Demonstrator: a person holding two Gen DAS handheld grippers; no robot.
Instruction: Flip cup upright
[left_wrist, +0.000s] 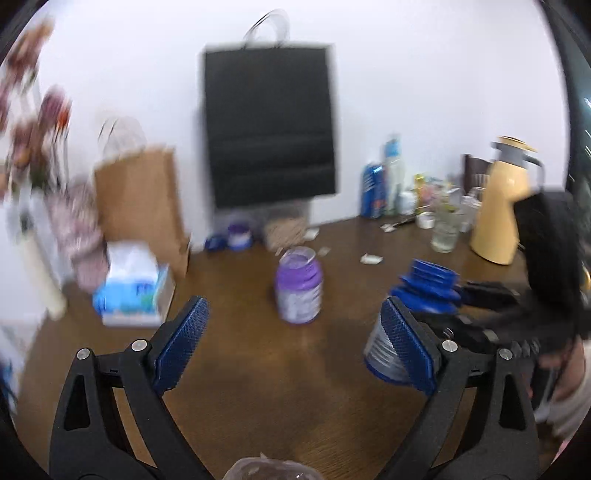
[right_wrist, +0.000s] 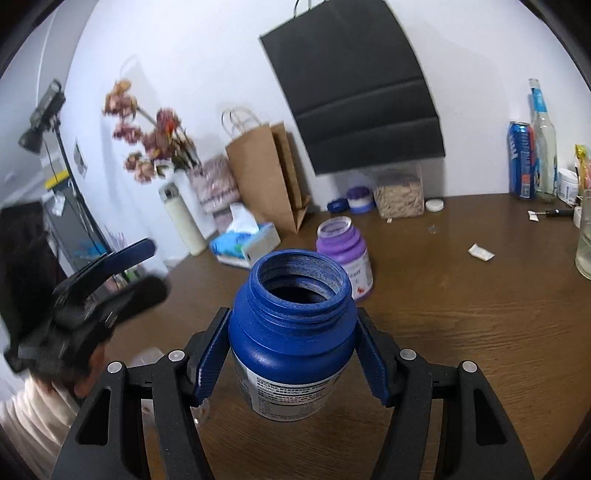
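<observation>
A blue lidless jar (right_wrist: 291, 332) with a white label stands mouth up between the pads of my right gripper (right_wrist: 291, 317), which is shut on its shoulder. The left wrist view shows the same blue jar (left_wrist: 428, 286) at the right, slightly tilted, with the right gripper (left_wrist: 491, 295) behind it. My left gripper (left_wrist: 295, 302) is open over the brown table (left_wrist: 258, 387) with nothing between its fingers. A purple jar (left_wrist: 298, 286) stands upright beyond it. A clear plastic thing (left_wrist: 269, 469) shows only partly at the bottom edge.
Against the wall stand a brown paper bag (right_wrist: 266, 173), a tissue box (right_wrist: 245, 242), a cream flask (right_wrist: 183, 218) and a clear box of grain (right_wrist: 399, 195). A black bag (right_wrist: 354, 81) hangs above. A yellow jug (left_wrist: 502, 206), glasses and a can (right_wrist: 521, 158) crowd the right.
</observation>
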